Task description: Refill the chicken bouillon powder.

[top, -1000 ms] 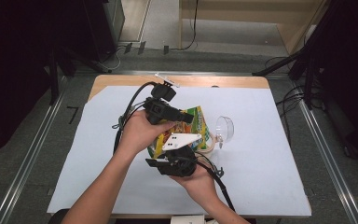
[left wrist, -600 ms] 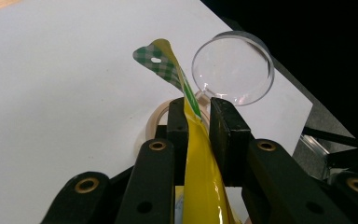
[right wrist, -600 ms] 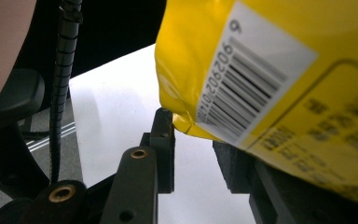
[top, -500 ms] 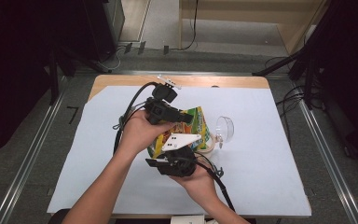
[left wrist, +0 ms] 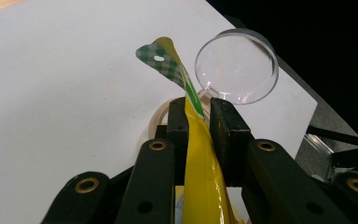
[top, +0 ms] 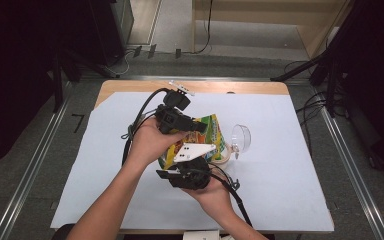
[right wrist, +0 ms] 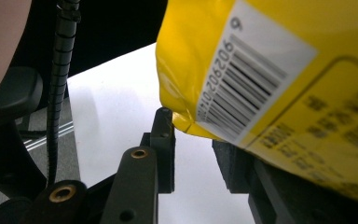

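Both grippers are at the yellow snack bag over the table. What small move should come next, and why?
Probably close the right gripper onto the bag's lower corner: that corner sits between its jaws with a gap showing, while the left gripper already pinches the yellow bag below its checked top edge.

Clear cup [top: 241, 138] + tape roll [top: 223, 153] crowd bag's [top: 207, 135] far side (close by); table [top: 290, 190] elsewhere open.

White-covered table [top: 280, 190], grey floor [top: 30, 125]
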